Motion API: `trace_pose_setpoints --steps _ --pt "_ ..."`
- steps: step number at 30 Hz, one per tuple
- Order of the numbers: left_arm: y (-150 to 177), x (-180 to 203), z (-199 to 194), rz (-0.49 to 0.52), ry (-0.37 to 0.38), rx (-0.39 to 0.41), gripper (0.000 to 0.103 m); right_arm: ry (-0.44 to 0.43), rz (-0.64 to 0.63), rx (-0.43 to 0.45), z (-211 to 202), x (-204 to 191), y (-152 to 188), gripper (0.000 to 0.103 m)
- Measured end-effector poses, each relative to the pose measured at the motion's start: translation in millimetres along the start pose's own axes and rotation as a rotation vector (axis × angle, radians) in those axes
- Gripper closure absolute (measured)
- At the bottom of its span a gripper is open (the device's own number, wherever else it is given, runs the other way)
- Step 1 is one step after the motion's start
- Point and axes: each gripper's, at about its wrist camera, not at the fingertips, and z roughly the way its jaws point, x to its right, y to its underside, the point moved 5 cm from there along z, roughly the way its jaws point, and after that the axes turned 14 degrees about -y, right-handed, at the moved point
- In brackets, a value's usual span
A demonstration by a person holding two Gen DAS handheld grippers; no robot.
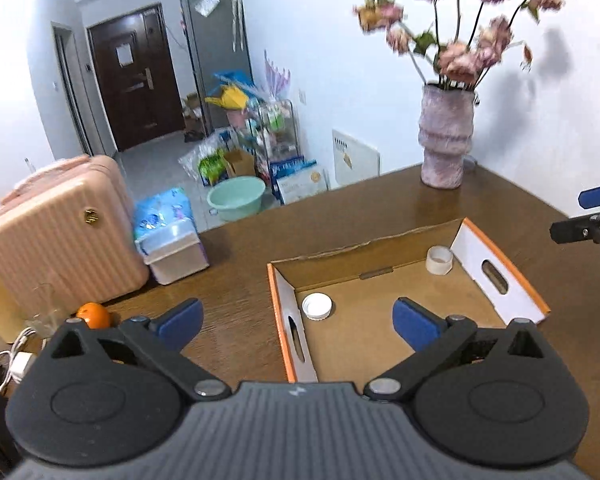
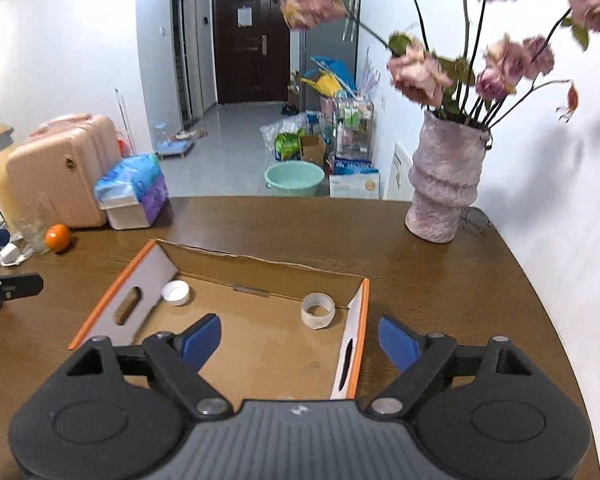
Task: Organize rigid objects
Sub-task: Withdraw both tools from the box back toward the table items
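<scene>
Both tongs are open and hold nothing. The left gripper [image 1: 298, 322] hangs above the near left side of the box [image 1: 380, 240], with its blue pads spread wide apart. The right gripper [image 2: 300, 342] hangs above the near right side of the same box, and its pads are spread wide too. The box is a flat cardboard tray with orange edges, and it sits on the brown table [image 2: 300, 224]. Two things lie inside it. A white cap [image 1: 317, 306] rests in the far left corner, close to the side flap. A tape roll [image 2: 318, 311] stands in the far right corner, close to the other flap. They are well apart from each other. I think the step of putting these two things in the box is done, and the hands are free for the next job. An orange [image 2: 57, 237] sits on the table outside the box, off to the left near a pink suitcase [image 1: 60, 232]. It may be next, but I cannot be sure. To get it, the left gripper would need to go left, drop down and close gently around it. A vase [image 2: 444, 184] of flowers stands at the back right, so the right hand should stay clear of it.
</scene>
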Motion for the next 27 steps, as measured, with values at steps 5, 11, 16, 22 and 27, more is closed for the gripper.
trace_pose_setpoints --steps 5,11,16,22,27 --pt "20 -11 -43 -0.042 -0.008 0.056 0.000 0.000 -0.032 0.088 -42 -24 16 0.014" --pt "49 -15 -90 -0.106 0.008 0.189 0.000 0.068 -0.115 0.281 -88 -53 47 0.009" --pt "74 -12 -125 -0.134 -0.027 0.312 0.000 0.053 -0.131 0.404 -119 -70 72 0.009" --pt "105 -16 -166 -0.198 -0.054 0.451 0.000 0.016 -0.179 0.555 -150 -95 110 0.000" --pt "148 -16 -190 -0.257 -0.092 0.526 0.000 0.002 -0.220 0.679 -164 -114 148 0.000"
